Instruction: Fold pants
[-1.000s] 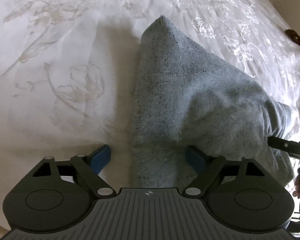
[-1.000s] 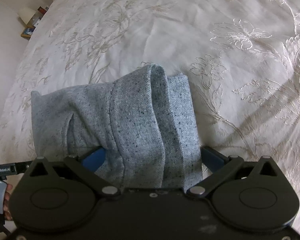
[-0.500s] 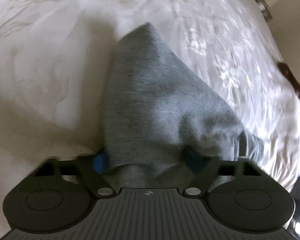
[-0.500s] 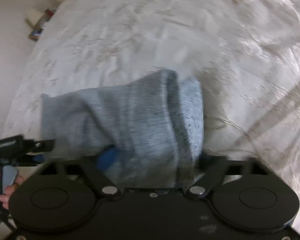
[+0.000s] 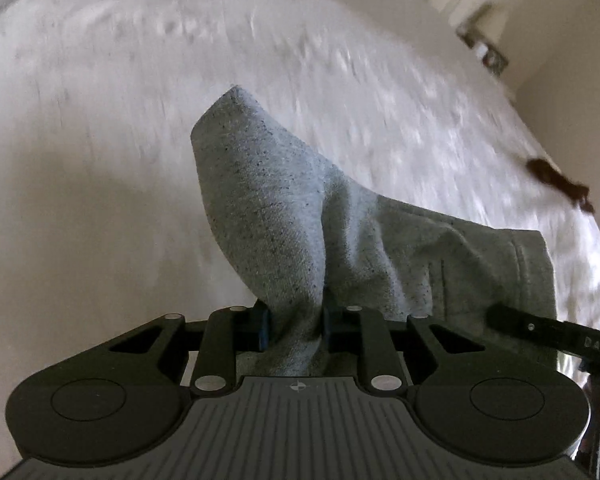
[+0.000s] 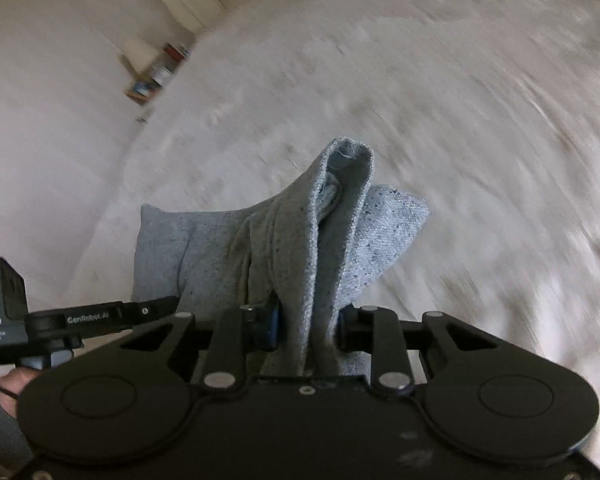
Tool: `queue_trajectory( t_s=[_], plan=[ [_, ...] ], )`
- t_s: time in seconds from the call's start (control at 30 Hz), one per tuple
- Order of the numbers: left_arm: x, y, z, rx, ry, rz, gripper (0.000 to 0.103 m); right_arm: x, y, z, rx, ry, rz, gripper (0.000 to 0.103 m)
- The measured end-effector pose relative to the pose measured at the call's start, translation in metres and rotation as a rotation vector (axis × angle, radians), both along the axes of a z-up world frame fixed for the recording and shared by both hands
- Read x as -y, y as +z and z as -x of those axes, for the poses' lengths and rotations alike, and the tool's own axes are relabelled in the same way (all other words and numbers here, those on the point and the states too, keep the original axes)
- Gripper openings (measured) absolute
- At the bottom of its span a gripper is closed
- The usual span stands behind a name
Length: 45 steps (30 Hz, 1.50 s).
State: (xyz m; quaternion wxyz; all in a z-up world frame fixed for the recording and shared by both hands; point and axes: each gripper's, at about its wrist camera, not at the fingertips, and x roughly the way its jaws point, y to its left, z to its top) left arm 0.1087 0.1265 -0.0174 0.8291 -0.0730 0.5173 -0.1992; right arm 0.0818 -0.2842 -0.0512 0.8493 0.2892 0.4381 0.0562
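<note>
Grey speckled pants (image 5: 284, 216) hang in a bunch above a white embroidered bedspread (image 5: 100, 140). My left gripper (image 5: 294, 326) has its jaws closing, and the blue pads pinch a gathered edge of the fabric. In the right wrist view the same pants (image 6: 300, 248) rise in folded layers from my right gripper (image 6: 308, 326), whose jaws are also closing with the pads pressed on the cloth. The other gripper shows at the edge of each view: the right one (image 5: 548, 330), the left one (image 6: 100, 316). The cloth's lower edge is hidden behind the gripper bodies.
The bedspread (image 6: 480, 140) fills most of both views, blurred by motion. A dark brown object (image 5: 556, 184) lies near the bed's right edge. A small shelf with books (image 6: 156, 76) stands by the wall beyond the bed. A person's hand (image 6: 14, 384) holds the left gripper.
Both grippers went from wide open around the flat pants to pinched on the fabric. Both have risen, lifting the pants off the bedspread into hanging bunches.
</note>
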Motion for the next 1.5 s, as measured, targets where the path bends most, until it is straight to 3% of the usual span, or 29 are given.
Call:
queue_trajectory(
  t_s=[0.1, 0.17, 0.2, 0.23, 0.27, 0.33, 0.4, 0.47, 0.6, 0.67, 0.77, 0.83, 0.87, 0.97, 1.1, 1.3, 1.4, 1.5],
  plan=[
    [-0.006, 0.001, -0.038, 0.017, 0.036, -0.013, 0.024, -0.003, 0.0, -0.05, 0.033, 0.02, -0.029, 0.028],
    [-0.007, -0.011, -0.062, 0.018, 0.061, -0.082, 0.025, -0.006, -0.007, -0.081, 0.049, 0.043, -0.006, 0.032],
    [-0.009, -0.019, -0.07, 0.015, 0.081, -0.123, 0.025, -0.007, -0.015, -0.098, 0.036, 0.04, 0.009, 0.039],
    [-0.011, -0.029, -0.08, 0.001, 0.115, -0.177, 0.025, -0.004, -0.024, -0.113, 0.005, 0.026, 0.028, 0.046],
    [-0.013, -0.038, -0.088, -0.018, 0.151, -0.221, 0.025, -0.001, -0.034, -0.127, -0.044, 0.002, 0.065, 0.047],
    [-0.026, -0.048, -0.097, -0.061, 0.222, -0.268, 0.025, 0.002, -0.055, -0.15, -0.173, -0.077, 0.227, 0.039],
    [-0.032, -0.047, -0.103, -0.067, 0.259, -0.265, 0.025, 0.005, -0.058, -0.16, -0.231, -0.133, 0.324, 0.039],
    [-0.028, -0.039, -0.109, -0.038, 0.251, -0.253, 0.025, 0.005, -0.043, -0.16, -0.164, -0.179, 0.332, 0.039],
    [0.001, -0.036, -0.127, 0.041, 0.149, -0.244, 0.025, -0.022, -0.014, -0.167, 0.046, -0.036, 0.368, 0.039],
    [0.018, -0.049, -0.139, 0.03, 0.104, -0.244, 0.025, -0.036, -0.016, -0.179, 0.083, 0.038, 0.361, 0.038],
    [0.025, -0.072, -0.153, 0.003, 0.096, -0.268, 0.025, -0.045, -0.038, -0.204, 0.039, 0.067, 0.37, 0.036],
    [0.019, -0.089, -0.159, -0.048, 0.101, -0.277, 0.025, -0.041, -0.059, -0.217, -0.045, 0.029, 0.388, 0.025],
    [0.015, -0.097, -0.161, -0.076, 0.108, -0.258, 0.025, -0.04, -0.068, -0.221, -0.083, 0.006, 0.402, 0.025],
    [0.009, -0.099, -0.16, -0.081, 0.106, -0.235, 0.025, -0.028, -0.082, -0.216, -0.092, -0.025, 0.358, 0.025],
    [0.014, -0.073, -0.142, -0.005, 0.056, -0.27, 0.025, -0.033, -0.068, -0.207, -0.066, 0.02, 0.411, 0.03],
    [0.02, -0.044, -0.077, 0.059, -0.057, -0.203, 0.025, -0.052, -0.028, -0.155, 0.091, 0.105, 0.409, 0.03],
    [0.027, -0.05, -0.043, 0.042, -0.107, -0.196, 0.025, -0.061, -0.028, -0.124, 0.064, 0.147, 0.375, 0.03],
    [0.03, -0.07, -0.015, -0.017, -0.132, -0.233, 0.025, -0.068, -0.046, -0.099, -0.035, 0.168, 0.394, 0.03]
  ],
)
